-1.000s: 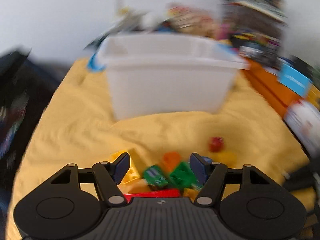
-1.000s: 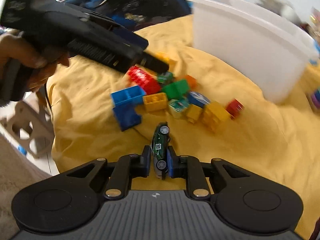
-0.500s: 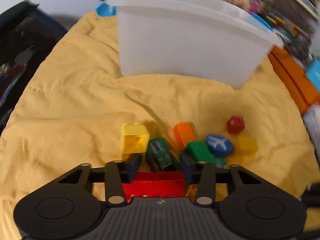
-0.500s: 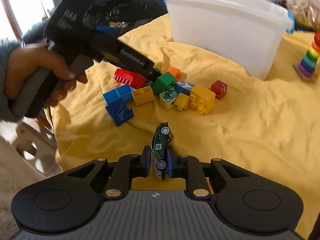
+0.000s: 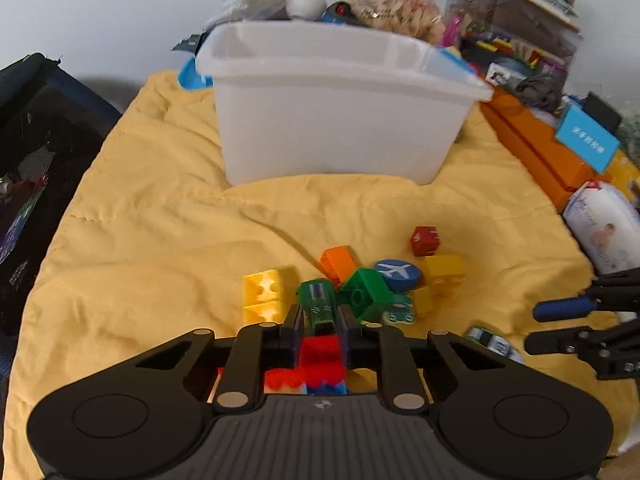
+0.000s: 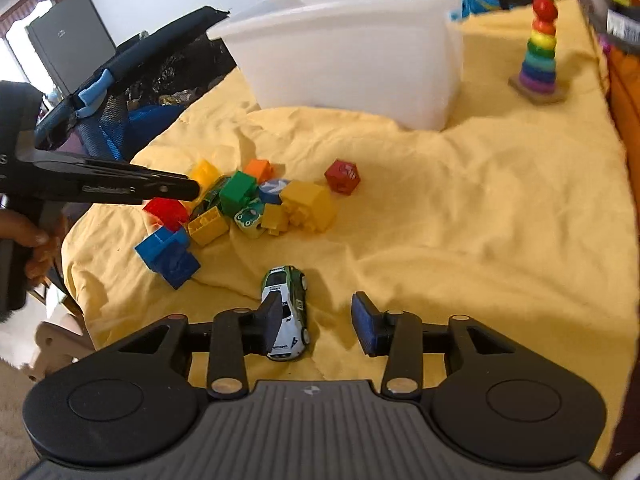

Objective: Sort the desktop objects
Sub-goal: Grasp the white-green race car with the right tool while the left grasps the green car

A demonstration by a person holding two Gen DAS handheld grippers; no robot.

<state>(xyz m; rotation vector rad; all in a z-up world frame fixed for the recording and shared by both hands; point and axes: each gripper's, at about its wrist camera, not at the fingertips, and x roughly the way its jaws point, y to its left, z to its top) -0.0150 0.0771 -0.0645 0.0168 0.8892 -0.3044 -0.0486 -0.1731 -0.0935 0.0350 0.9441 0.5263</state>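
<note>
My left gripper [image 5: 319,322] is shut on a dark green toy car [image 5: 318,300] in the pile of plastic blocks [image 5: 368,288] on the yellow cloth. In the right wrist view the left gripper [image 6: 188,190] reaches into the same pile [image 6: 260,204]. My right gripper [image 6: 316,320] is open. A white and green toy car [image 6: 286,312] lies on the cloth against its left finger [image 6: 272,322]. That car also shows in the left wrist view [image 5: 492,342]. A white plastic bin [image 5: 332,108] stands behind the pile.
A rainbow ring stacker [image 6: 538,56] stands at the right of the bin. An orange box [image 5: 536,148], a wipes pack [image 5: 604,224] and stacked toy boxes [image 5: 516,20] line the right edge. A dark bag [image 6: 132,80] sits at the left.
My left gripper has closed on the dark green car in the pile. My right gripper has opened and the white and green car it held now lies on the cloth.
</note>
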